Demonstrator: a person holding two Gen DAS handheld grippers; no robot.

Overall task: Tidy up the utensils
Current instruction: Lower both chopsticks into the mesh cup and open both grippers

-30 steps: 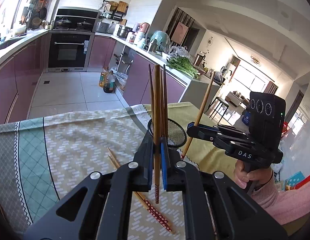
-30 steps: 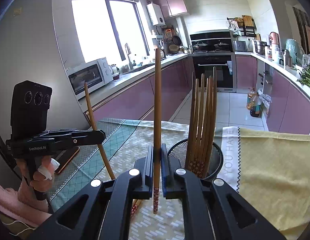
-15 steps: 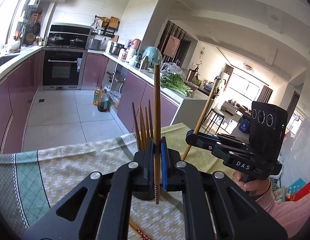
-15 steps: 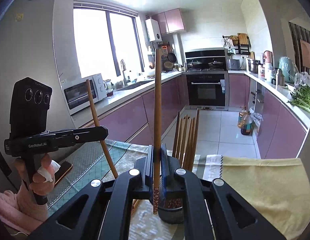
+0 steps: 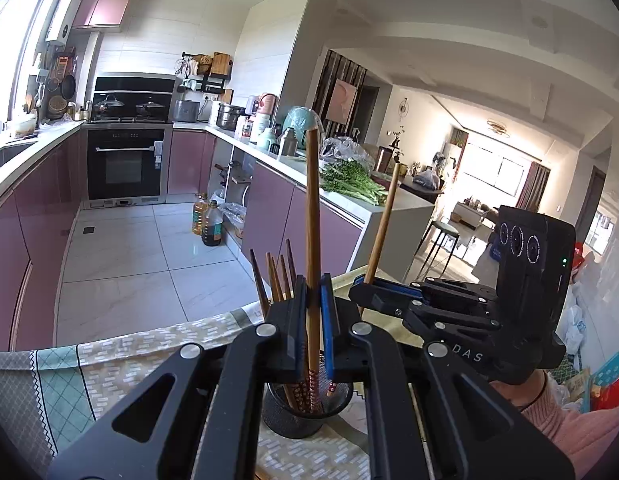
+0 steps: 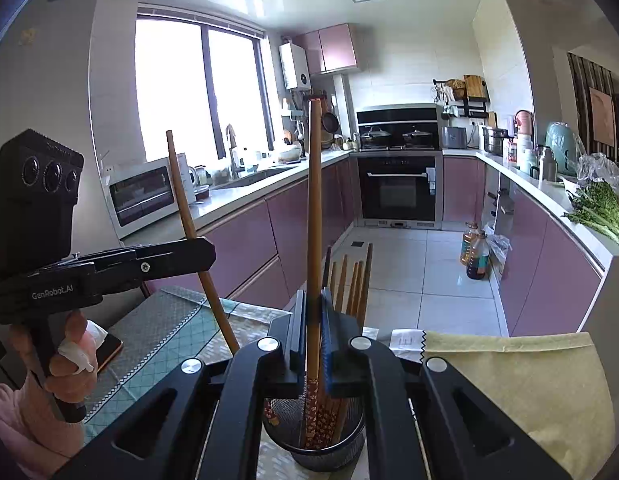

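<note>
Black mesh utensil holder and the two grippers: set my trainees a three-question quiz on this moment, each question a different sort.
1. True or false: the left gripper is shut on a long brown wooden chopstick.
2. Where do the lower ends of both held chopsticks point? A. at the black mesh utensil holder B. at the sink C. at the floor
3. Fill in: the right gripper holds its own chopstick nearly ____.

Key: 1 true; 2 A; 3 upright.
</note>
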